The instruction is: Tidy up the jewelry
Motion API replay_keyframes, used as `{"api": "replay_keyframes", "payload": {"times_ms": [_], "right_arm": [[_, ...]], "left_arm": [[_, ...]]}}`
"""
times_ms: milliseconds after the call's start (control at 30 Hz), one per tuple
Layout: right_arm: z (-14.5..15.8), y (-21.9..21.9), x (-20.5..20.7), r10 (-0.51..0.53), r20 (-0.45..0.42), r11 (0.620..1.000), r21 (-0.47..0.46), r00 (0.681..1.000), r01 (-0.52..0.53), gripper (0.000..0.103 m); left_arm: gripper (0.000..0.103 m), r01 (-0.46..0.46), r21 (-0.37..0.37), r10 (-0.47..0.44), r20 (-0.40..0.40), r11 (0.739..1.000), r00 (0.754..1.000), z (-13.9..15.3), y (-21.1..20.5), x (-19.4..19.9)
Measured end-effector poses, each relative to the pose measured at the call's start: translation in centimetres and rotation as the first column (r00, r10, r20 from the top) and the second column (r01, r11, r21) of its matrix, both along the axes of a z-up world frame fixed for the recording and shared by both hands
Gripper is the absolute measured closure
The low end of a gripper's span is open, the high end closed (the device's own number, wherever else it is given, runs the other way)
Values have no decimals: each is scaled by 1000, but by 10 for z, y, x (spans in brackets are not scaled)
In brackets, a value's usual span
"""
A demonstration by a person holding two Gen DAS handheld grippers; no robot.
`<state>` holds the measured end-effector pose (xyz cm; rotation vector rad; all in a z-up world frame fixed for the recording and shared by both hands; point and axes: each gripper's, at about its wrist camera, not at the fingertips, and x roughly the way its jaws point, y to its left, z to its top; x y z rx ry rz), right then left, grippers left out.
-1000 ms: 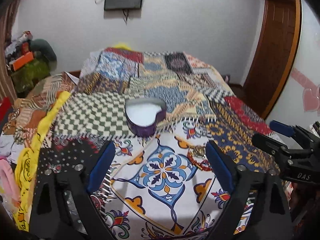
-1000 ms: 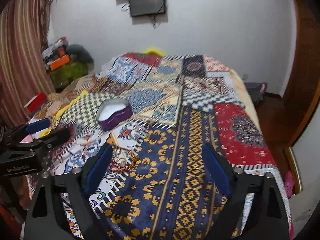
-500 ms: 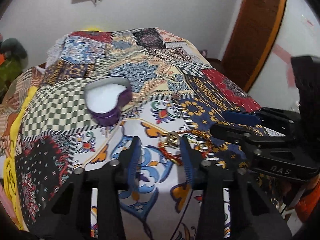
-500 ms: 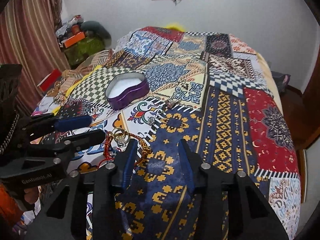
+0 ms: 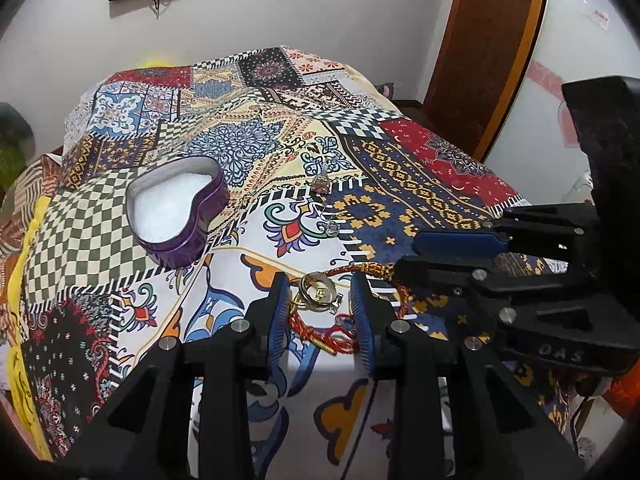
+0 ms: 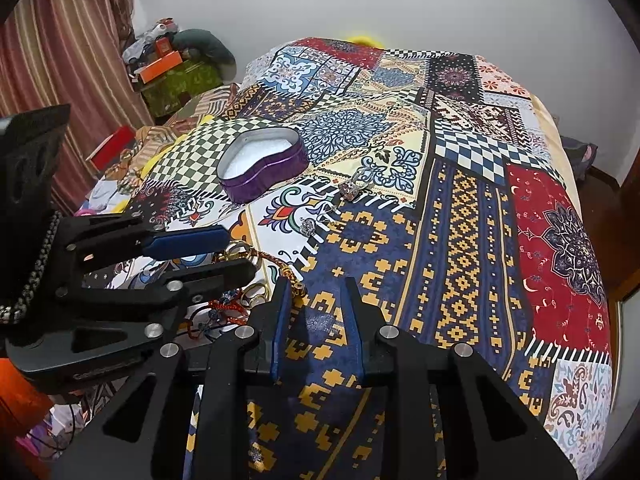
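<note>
A tangle of gold rings (image 5: 318, 292) and a red cord bracelet (image 5: 320, 332) lies on the patchwork bedspread (image 5: 400, 184). My left gripper (image 5: 319, 296) straddles the rings. Its jaws are closing, with a gap left at each pad. My right gripper (image 6: 316, 296) hovers just right of the pile, jaws closing. The cord's gold knot (image 6: 298, 290) sits by its left finger, over bare cloth. Each gripper shows in the other's view: the right gripper (image 5: 406, 254) and the left gripper (image 6: 240, 254). A purple heart-shaped tin (image 5: 176, 208) (image 6: 260, 160) with a white lining stands open further back.
Two small loose pieces, one sparkly (image 5: 322, 182) (image 6: 352, 190) and one silver (image 5: 332, 228) (image 6: 308, 226), lie between the pile and the tin. Clutter and boxes (image 6: 168, 60) sit by a striped curtain at the left. A wooden door (image 5: 488, 40) stands at the right.
Both grippers' jaws have narrowed a lot. Both have dipped toward the bed, and the left one has slid right until the rings lie between its fingers.
</note>
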<state>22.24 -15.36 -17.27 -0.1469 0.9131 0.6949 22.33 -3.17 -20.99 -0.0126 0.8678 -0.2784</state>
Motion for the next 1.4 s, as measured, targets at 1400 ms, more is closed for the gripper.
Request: {"api": "replay_keyframes", "payload": {"times_ms": [1400], "right_arm": [[10, 12, -7, 0, 74, 999, -34, 997, 2, 93]], "left_arm": [[80, -40, -123, 32, -72, 992, 997, 3, 35, -30]]}}
